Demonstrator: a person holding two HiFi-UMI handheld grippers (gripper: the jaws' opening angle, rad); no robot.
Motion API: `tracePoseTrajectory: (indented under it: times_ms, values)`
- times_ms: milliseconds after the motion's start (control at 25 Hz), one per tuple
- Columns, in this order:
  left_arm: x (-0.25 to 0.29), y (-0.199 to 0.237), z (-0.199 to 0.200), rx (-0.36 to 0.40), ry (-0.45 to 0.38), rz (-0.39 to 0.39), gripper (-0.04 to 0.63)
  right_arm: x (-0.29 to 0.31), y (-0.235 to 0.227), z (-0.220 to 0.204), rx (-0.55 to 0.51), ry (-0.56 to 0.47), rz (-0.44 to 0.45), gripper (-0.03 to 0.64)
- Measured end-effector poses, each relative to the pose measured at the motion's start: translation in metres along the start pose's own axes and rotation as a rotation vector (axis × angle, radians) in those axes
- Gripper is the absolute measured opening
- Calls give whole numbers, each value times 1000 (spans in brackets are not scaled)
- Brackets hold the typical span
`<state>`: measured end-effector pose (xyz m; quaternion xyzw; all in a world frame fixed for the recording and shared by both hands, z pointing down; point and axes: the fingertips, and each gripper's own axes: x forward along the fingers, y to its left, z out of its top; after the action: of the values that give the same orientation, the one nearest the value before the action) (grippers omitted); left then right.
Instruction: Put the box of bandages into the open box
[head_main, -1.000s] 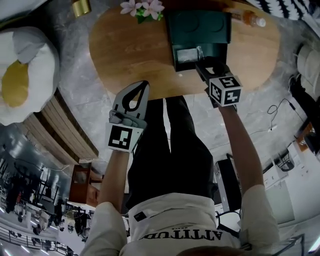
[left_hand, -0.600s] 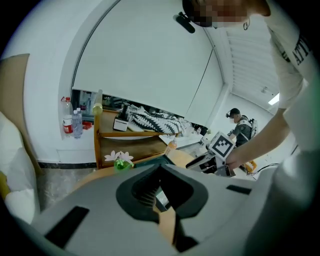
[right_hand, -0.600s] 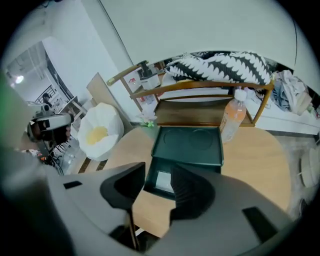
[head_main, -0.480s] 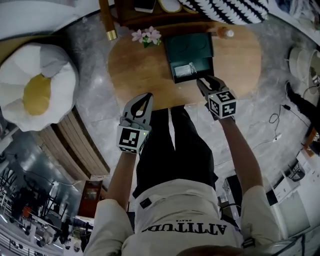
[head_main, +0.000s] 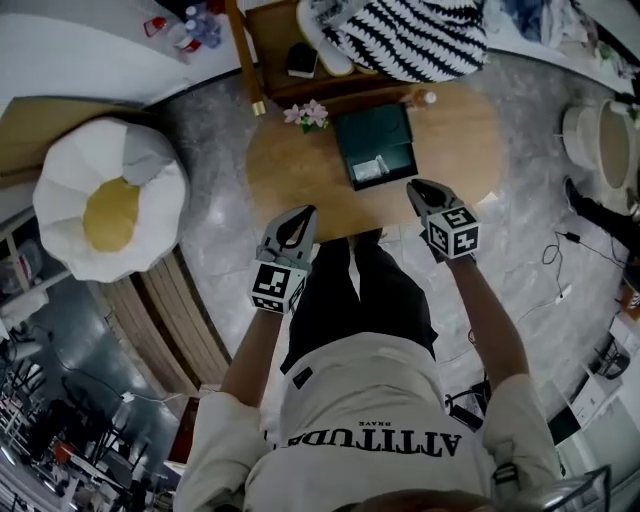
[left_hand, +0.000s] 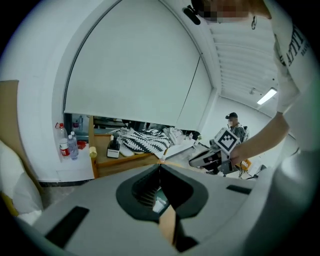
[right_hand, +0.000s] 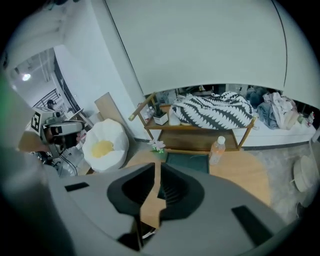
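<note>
The left gripper (head_main: 305, 212) is closed; the person's shirt (head_main: 370, 445) reads ATTITUDE.

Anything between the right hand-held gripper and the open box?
Nothing visible. The right hand-held gripper, empty, jaws just closing, hangs by the table's near edge; the open box lies just ahead, flowers and bottle at its far corners.

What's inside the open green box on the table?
A small pale box lies in the green box, toward the head view's left. Its print is too small to read, and anything beneath it is covered.
</note>
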<state>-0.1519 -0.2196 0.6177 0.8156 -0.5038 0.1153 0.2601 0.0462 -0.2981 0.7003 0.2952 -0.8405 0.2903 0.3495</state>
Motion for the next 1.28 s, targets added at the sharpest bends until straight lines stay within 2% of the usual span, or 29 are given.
tracePoseTrajectory:
  times_ms: [400, 760, 1000, 1280]
  values:
    - [-50, -40, 63, 14, -54, -21, 21, -108, 48, 49, -43, -164, 12, 25]
    - [-76, -86, 89, 35, -111, 57, 21, -201, 65, 65, -104, -298, 61, 20]
    - [-96, -137, 94, 20, -160, 138, 21, -266, 65, 49, -138, -360, 100, 20]
    - [-114, -206, 82, 21, -191, 191, 21, -318, 45, 14, -171, -399, 149, 20]
